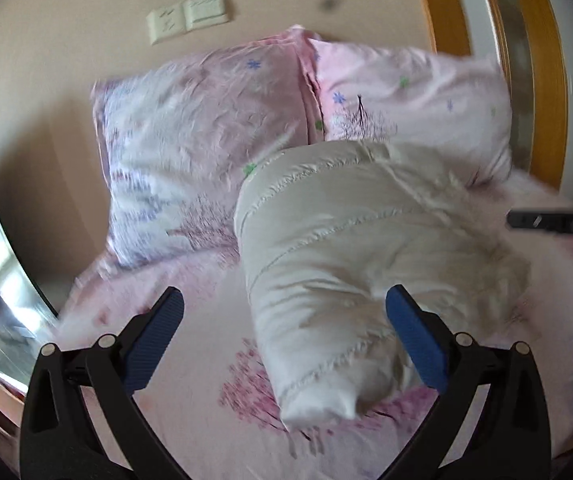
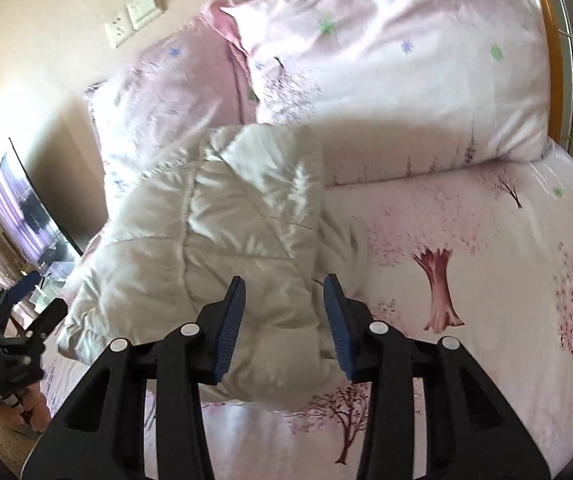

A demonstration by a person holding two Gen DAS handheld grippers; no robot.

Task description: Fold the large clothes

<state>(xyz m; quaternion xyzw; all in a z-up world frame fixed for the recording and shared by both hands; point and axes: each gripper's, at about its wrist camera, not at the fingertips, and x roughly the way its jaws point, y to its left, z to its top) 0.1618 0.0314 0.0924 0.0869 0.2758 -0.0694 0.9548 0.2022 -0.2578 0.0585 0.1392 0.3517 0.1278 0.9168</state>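
Two grippers work a white jacket (image 2: 222,240) on a bed (image 2: 486,280). Right gripper (image 2: 284,320) clamps its fold between its fingers; left gripper (image 1: 284,336) spread wide, jacket between its fingers.

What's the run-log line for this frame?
left gripper: open, empty | right gripper: shut on white puffer jacket | bed sheet: jacket bunched

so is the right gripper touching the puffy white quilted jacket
Touching. The right wrist view shows the right gripper with the puffy white quilted jacket bunched between its blue pads, fabric pressed against both.
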